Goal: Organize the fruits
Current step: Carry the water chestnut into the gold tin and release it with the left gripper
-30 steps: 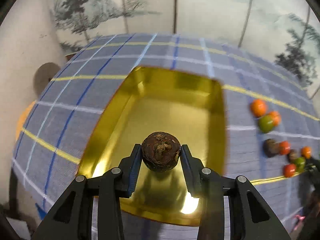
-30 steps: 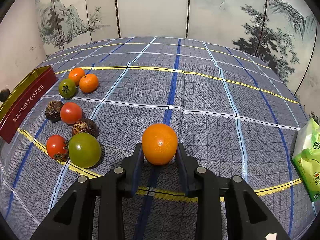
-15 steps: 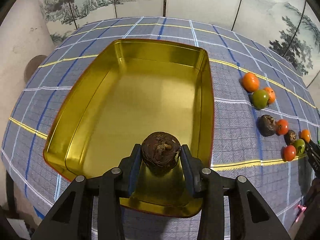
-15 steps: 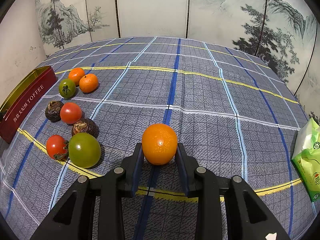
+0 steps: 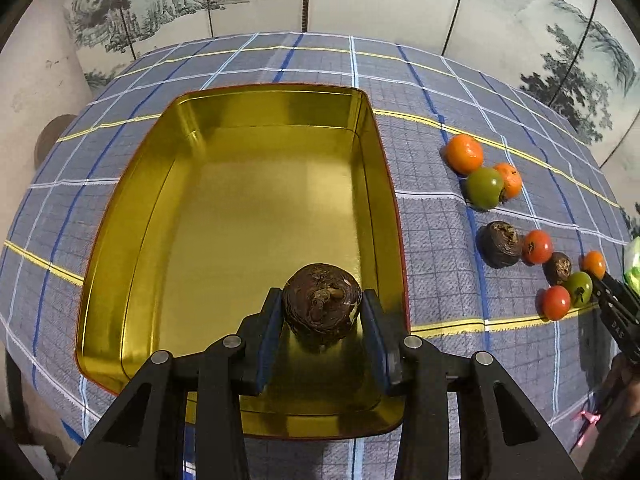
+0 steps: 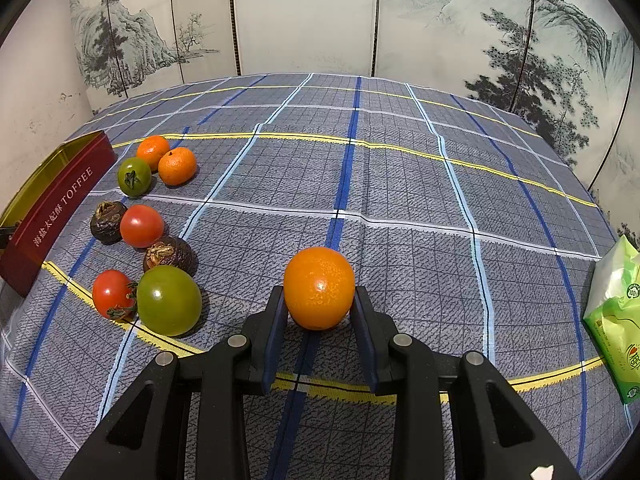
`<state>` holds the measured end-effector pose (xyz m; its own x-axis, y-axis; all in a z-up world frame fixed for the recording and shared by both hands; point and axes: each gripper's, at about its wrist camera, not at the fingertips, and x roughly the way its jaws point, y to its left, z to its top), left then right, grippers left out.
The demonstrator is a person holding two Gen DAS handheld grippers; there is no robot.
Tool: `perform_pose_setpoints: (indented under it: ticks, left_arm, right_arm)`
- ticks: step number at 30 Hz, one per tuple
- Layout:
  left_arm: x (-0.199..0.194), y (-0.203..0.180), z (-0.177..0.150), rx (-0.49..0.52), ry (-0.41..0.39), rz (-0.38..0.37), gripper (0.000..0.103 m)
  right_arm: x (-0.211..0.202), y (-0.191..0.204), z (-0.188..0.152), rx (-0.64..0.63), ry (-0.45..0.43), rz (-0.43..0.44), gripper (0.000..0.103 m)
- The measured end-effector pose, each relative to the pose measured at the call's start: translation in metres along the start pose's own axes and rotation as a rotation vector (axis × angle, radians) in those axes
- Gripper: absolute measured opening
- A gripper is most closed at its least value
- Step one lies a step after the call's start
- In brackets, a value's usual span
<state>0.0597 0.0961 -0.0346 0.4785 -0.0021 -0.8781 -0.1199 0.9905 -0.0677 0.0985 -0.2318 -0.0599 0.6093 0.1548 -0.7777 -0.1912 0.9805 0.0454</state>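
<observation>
Plaid cloth [image 6: 400, 200] — both grippers loaded

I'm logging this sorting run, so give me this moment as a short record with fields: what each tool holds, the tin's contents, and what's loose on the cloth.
left tool: shut on dark brown fruit, held over the near end of the gold tin
right tool: shut on orange, over the checked cloth
tin contents: no fruit lying in it
loose fruit on cloth: eight, right of the tin
other: green packet at the cloth's right edge
</observation>
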Motion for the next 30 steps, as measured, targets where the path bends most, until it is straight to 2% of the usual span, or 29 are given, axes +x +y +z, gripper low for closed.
perform_pose_setpoints:
  ticks: [14, 23, 28, 30]
  left_arm:
    - [0.011, 0.011, 0.001, 0.003, 0.026, 0.051, 0.04]
    - [0.012, 0.014, 0.0, -0.007, 0.034, 0.029, 0.041]
    - [0.009, 0.014, -0.002, 0.003, 0.028, 0.04, 0.044]
    - [0.007, 0.013, -0.003, 0.007, 0.019, 0.049, 0.049]
  right_arm:
    - [0.0, -0.001, 0.0, 0.007, 0.0, 0.002, 0.03]
    - [0.001, -0.002, 0.001, 0.013, 0.002, -0.006, 0.03]
    - [0.001, 0.0, 0.002, 0.023, 0.011, -0.012, 0.03]
    - [0.001, 0.0, 0.003, 0.026, 0.013, -0.017, 0.03]
